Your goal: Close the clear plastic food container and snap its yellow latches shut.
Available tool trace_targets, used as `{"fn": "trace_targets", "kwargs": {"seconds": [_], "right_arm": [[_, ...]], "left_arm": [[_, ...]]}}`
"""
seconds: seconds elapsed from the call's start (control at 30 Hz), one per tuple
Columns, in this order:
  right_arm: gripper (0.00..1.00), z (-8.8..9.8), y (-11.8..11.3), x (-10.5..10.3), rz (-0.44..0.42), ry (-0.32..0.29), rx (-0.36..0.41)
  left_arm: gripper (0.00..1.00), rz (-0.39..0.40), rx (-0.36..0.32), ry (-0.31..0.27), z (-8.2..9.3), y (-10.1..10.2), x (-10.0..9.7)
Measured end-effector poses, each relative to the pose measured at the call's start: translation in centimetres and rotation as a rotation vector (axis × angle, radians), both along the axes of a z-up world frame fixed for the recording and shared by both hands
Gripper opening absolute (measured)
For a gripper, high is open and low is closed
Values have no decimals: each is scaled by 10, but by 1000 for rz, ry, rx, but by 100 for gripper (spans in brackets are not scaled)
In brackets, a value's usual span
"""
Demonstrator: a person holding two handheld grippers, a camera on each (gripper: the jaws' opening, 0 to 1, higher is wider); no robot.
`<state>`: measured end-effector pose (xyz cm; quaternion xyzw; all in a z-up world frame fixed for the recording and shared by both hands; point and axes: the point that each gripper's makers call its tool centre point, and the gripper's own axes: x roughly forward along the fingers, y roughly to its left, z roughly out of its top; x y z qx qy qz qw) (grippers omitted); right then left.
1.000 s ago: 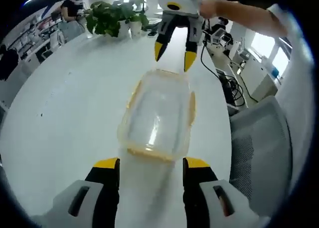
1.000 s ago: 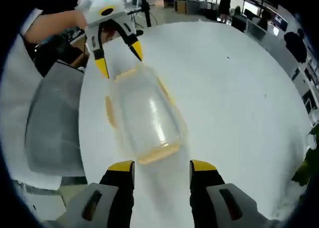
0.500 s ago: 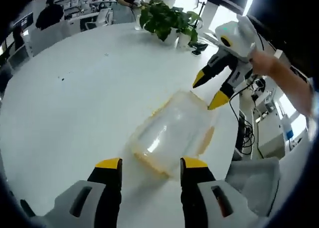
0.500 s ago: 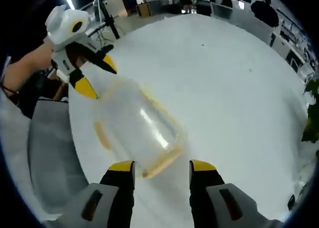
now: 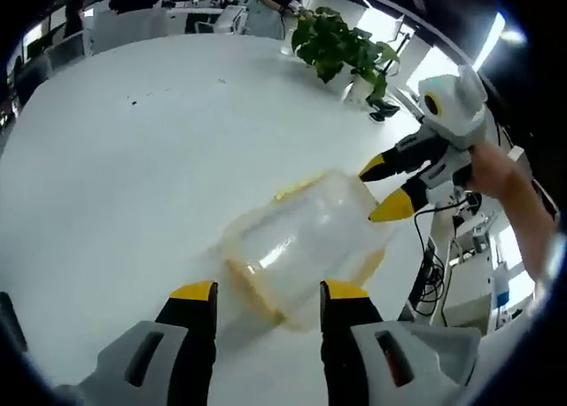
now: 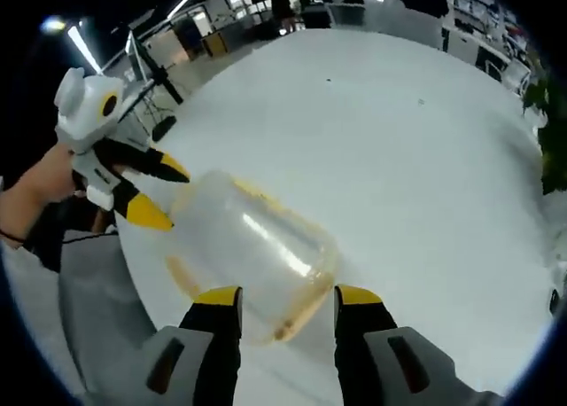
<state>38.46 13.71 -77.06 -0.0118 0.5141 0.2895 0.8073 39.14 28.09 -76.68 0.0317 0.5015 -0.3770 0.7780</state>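
— Plastic box point(image 5: 306, 246) sits on the white table point(image 5: 133, 158), lid seemingly down. What has changed?

— Both views have swung round it; the box itself seems barely moved. Left gripper point(image 5: 266, 292) is now at its 6 o'clock end, right gripper point(image 5: 383, 191) at 2 o'clock.

— Jaws?

— Both spread open, holding nothing. In the right gripper view, the right gripper point(image 6: 279, 298) straddles the near end; yellow latches point(image 6: 301, 310) look unsnapped, so pressing seems next.

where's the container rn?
The clear container sits on the white table near its edge, just ahead of the left gripper, with the right gripper at its far end.
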Motion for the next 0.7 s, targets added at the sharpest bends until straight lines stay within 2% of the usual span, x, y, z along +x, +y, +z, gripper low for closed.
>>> {"fn": "trace_targets", "kwargs": {"seconds": [0.07,0.1,0.13,0.2,0.27,0.4,0.47,0.7], "right_arm": [[40,-1,0,0,-19,4,5],[40,-1,0,0,-32,5,10],[40,-2,-1,1,-43,2,9],[40,-3,0,1,-53,9,21],[40,-6,0,1,-89,26,41],[40,-7,-1,0,-115,54,60],[40,-8,1,-2,-157,77,82],[38,-8,3,-3,-137,73,70]], "left_arm": [[45,0,1,-4,0,-3,-1],[43,-24,26,-16,-2,-1,-2],[43,-24,36,-5,-5,-1,-3],[43,-2,12,24,-6,-3,-4],[43,12,-3,17,-5,-5,-2],[41,26,0,43,-10,-9,-3],[41,43,-8,59,-9,-8,-2],[39,28,17,73,-9,-10,-4]]}}
